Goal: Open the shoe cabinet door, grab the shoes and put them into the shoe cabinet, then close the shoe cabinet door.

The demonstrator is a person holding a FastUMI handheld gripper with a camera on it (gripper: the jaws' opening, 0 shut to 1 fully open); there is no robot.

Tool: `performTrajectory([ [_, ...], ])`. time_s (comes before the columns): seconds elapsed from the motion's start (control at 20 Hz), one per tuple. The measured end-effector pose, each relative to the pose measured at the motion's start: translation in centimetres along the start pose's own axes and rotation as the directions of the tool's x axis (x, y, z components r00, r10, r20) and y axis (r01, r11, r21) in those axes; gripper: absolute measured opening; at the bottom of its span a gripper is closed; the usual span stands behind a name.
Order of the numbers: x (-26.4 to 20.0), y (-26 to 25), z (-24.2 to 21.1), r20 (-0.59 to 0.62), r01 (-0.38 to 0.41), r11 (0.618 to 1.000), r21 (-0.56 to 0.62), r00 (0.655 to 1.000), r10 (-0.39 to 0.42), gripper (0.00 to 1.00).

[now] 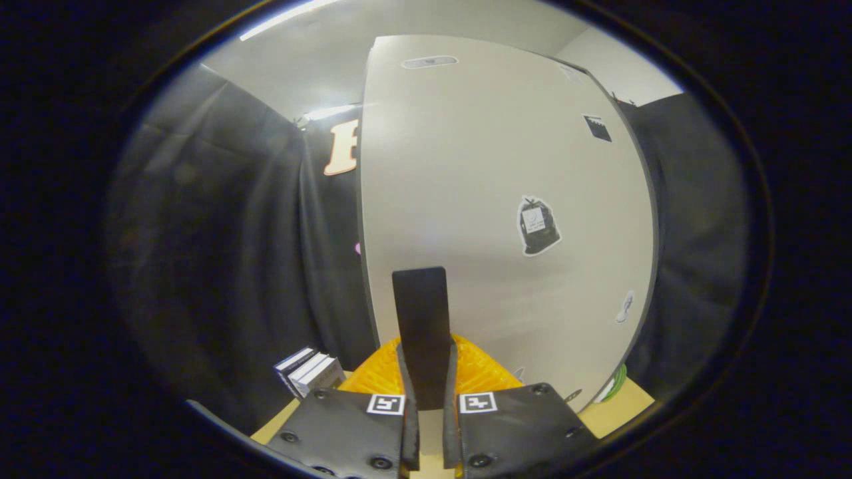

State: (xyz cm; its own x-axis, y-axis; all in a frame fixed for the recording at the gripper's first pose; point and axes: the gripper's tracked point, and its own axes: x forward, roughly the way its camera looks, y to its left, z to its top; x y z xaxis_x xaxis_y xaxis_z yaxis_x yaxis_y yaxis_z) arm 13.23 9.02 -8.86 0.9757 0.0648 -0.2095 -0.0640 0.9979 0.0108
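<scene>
Black cloth walls all round, pale worktop [619,402] below w/ a stack of small boxes [309,371]. Claw [426,392] is pinched on the dark handle [421,326] of the shoe cabinet door [499,199], fingers nearly together. Door fills the view ahead, open or closed I can't tell. Orange ribbed thing [482,372] just beyond the fingers. Shoes yet to be stowed, I'd guess; early days.

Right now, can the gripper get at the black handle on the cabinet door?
Yes, it looks so. The black handle sits between the fingers of the gripper, which appear pressed on it from both sides. Nothing stands between them, and the cabinet door rises just beyond.
</scene>
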Motion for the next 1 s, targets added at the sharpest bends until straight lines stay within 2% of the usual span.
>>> performTrajectory([
  [0.4,-1.6,-0.9,0.1,-0.014,-0.079,0.997,0.019,0.997,0.079,0.16],
  [0.85,-3.9,-2.4,0.2,-0.031,-0.209,0.978,-0.02,0.978,0.208,0.16],
  [1.0,-5.2,-3.5,0.3,-0.038,-0.224,0.974,-0.025,0.974,0.223,0.16],
])
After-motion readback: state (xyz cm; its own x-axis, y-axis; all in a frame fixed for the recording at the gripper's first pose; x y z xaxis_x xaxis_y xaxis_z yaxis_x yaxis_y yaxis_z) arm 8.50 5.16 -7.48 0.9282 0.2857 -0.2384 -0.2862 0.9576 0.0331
